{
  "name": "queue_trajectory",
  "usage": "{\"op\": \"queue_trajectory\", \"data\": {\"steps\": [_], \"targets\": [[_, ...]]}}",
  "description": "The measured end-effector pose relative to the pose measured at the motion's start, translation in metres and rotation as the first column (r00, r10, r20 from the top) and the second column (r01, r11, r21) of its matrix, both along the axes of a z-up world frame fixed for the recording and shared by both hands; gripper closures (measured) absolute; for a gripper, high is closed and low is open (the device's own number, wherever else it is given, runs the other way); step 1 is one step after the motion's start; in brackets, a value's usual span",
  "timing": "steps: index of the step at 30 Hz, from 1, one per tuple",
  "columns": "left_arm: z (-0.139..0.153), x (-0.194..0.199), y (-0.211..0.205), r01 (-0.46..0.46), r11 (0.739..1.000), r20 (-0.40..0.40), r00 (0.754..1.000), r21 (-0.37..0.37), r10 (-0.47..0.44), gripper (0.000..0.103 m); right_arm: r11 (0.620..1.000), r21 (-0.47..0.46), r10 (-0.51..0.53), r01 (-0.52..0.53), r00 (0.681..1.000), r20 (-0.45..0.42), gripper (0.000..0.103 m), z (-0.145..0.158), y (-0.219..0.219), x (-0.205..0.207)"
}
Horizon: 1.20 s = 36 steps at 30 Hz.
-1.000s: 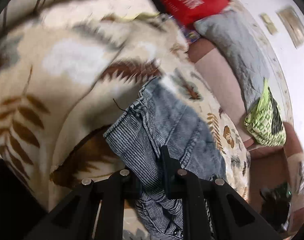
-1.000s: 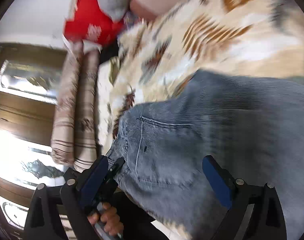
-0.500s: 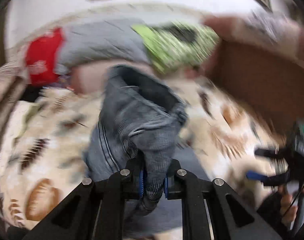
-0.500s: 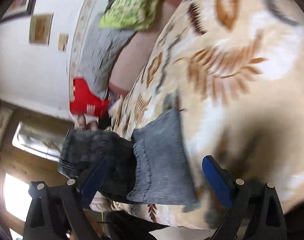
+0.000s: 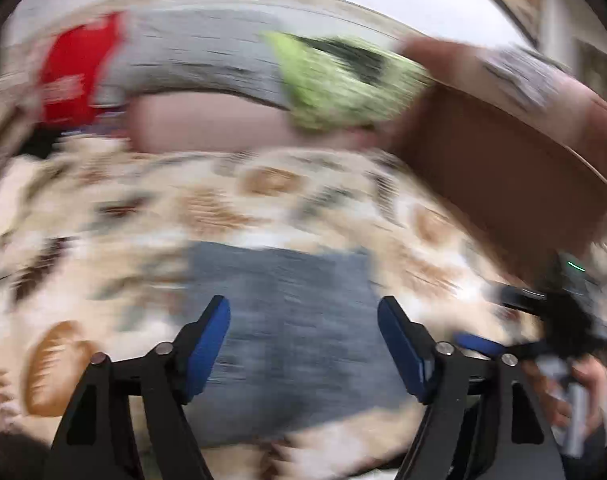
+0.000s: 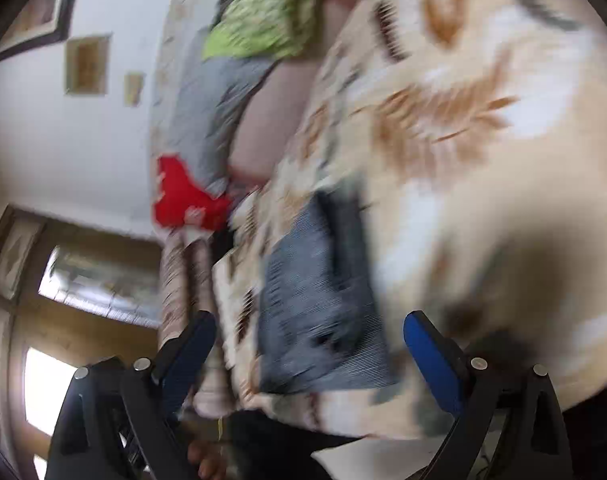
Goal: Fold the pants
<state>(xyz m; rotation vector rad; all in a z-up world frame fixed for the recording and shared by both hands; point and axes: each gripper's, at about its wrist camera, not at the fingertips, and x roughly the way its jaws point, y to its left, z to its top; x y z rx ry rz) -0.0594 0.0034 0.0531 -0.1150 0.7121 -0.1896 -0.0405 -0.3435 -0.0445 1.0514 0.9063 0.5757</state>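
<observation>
Left gripper (image 5: 303, 332) just let go; both it and the right gripper (image 6: 309, 344) gape wide, empty, jeans (image 5: 287, 320) probably folded at 6 o'clock on the leaf-print blanket (image 5: 103, 208).

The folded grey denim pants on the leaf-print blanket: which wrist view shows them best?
The right wrist view: the folded grey denim pants show stacked layers and edges despite blur. The left wrist view shows the pants only as a heavily smeared flat patch on the leaf-print blanket.
</observation>
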Motion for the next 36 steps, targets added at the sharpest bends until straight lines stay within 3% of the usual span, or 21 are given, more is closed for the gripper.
{"op": "queue_trajectory", "data": {"steps": [2, 4, 7, 8, 9, 10, 11, 14, 17, 19, 23, 26, 27, 28, 29, 30, 31, 33, 34, 36], "targets": [[-0.015, 0.014, 0.024, -0.095, 0.995, -0.072, 0.993, 0.032, 0.097, 0.025, 0.996, 0.067, 0.057, -0.058, 0.998, 0.021, 0.007, 0.009, 0.02, 0.002], [-0.034, 0.022, 0.039, -0.137, 0.99, -0.132, 0.981, 0.024, 0.139, 0.025, 0.984, 0.131, 0.113, -0.118, 0.993, 0.045, 0.007, 0.017, 0.04, 0.005], [-0.06, 0.025, 0.039, -0.115, 0.992, -0.199, 0.972, 0.051, 0.123, 0.025, 0.985, 0.086, 0.145, -0.149, 0.988, 0.046, 0.006, 0.01, 0.066, 0.012], [-0.068, 0.022, 0.037, -0.097, 0.994, -0.22, 0.97, 0.052, 0.106, 0.025, 0.988, 0.043, 0.149, -0.149, 0.989, 0.011, 0.006, -0.002, 0.07, 0.016], [-0.071, 0.022, 0.035, -0.079, 0.996, -0.237, 0.968, 0.043, 0.087, 0.025, 0.992, -0.027, 0.122, -0.127, 0.984, -0.132, 0.008, -0.033, 0.073, 0.021], [-0.068, 0.02, 0.035, -0.067, 0.997, -0.227, 0.971, 0.028, 0.071, 0.025, 0.995, 0.001, 0.099, -0.101, 0.973, -0.207, 0.011, -0.053, 0.072, 0.02], [-0.066, 0.015, 0.036, -0.061, 0.998, -0.198, 0.978, 0.016, 0.063, 0.025, 0.996, 0.059, 0.083, -0.073, 0.977, -0.197, 0.011, -0.058, 0.068, 0.016], [-0.053, 0.008, 0.037, -0.087, 0.995, -0.093, 0.992, 0.038, 0.09, 0.025, 0.996, -0.048, 0.07, -0.079, 0.985, -0.159, 0.01, -0.029, 0.066, 0.01], [-0.084, 0.026, 0.023, -0.034, 0.989, -0.211, 0.975, 0.142, 0.064, 0.025, 0.993, -0.096, 0.062, -0.072, 0.993, -0.105, 0.01, -0.001, 0.066, 0.011], [-0.098, 0.022, 0.018, -0.043, 0.984, -0.188, 0.979, 0.171, 0.075, 0.024, 0.995, -0.069, 0.07, -0.073, 0.996, -0.05, 0.01, 0.02, 0.071, 0.011], [-0.092, 0.019, 0.013, -0.03, 0.98, -0.182, 0.981, 0.196, 0.066, 0.024, 0.99, -0.029, 0.14, -0.14, 0.99, 0.015, 0.008, 0.042, 0.094, 0.019], [-0.093, 0.02, 0.014, -0.036, 0.982, -0.186, 0.98, 0.186, 0.071, 0.024, 0.981, -0.068, 0.179, -0.179, 0.984, -0.019, 0.007, 0.019, 0.113, 0.032], [-0.095, 0.024, 0.016, -0.022, 0.984, -0.191, 0.98, 0.177, 0.057, 0.024, 0.973, -0.15, 0.158, -0.177, 0.979, -0.129, 0.01, -0.013, 0.114, 0.04], [-0.088, 0.022, 0.017, -0.004, 0.986, -0.2, 0.979, 0.164, 0.037, 0.025, 0.978, -0.128, 0.139, -0.164, 0.973, -0.183, 0.016, -0.037, 0.11, 0.04], [-0.081, 0.021, 0.02, -0.004, 0.989, -0.179, 0.983, 0.147, 0.03, 0.025, 0.991, -0.071, 0.101, -0.114, 0.982, -0.159, 0.017, -0.045, 0.101, 0.036], [-0.071, 0.019, 0.024, -0.02, 0.991, -0.141, 0.989, 0.131, 0.038, 0.025, 0.995, -0.031, 0.093, -0.099, 0.984, -0.149, 0.017, -0.041, 0.094, 0.032], [-0.058, 0.014, 0.029, -0.056, 0.992, -0.079, 0.995, 0.116, 0.066, 0.025, 0.992, -0.058, 0.098, -0.108, 0.984, -0.151, 0.017, -0.036, 0.095, 0.031], [-0.052, 0.014, 0.032, -0.073, 0.99, -0.053, 0.995, 0.122, 0.08, 0.025, 0.978, -0.141, 0.131, -0.154, 0.979, -0.157, 0.017, -0.027, 0.103, 0.034], [-0.06, 0.019, 0.029, -0.053, 0.987, -0.093, 0.993, 0.149, 0.068, 0.025, 0.973, -0.161, 0.139, -0.166, 0.976, -0.167, 0.016, -0.024, 0.107, 0.036], [-0.099, 0.031, 0.016, 0.041, 0.975, -0.255, 0.967, 0.219, 0.017, 0.024, 0.962, -0.19, 0.164, -0.196, 0.972, -0.171, 0.015, -0.011, 0.115, 0.041]]}}
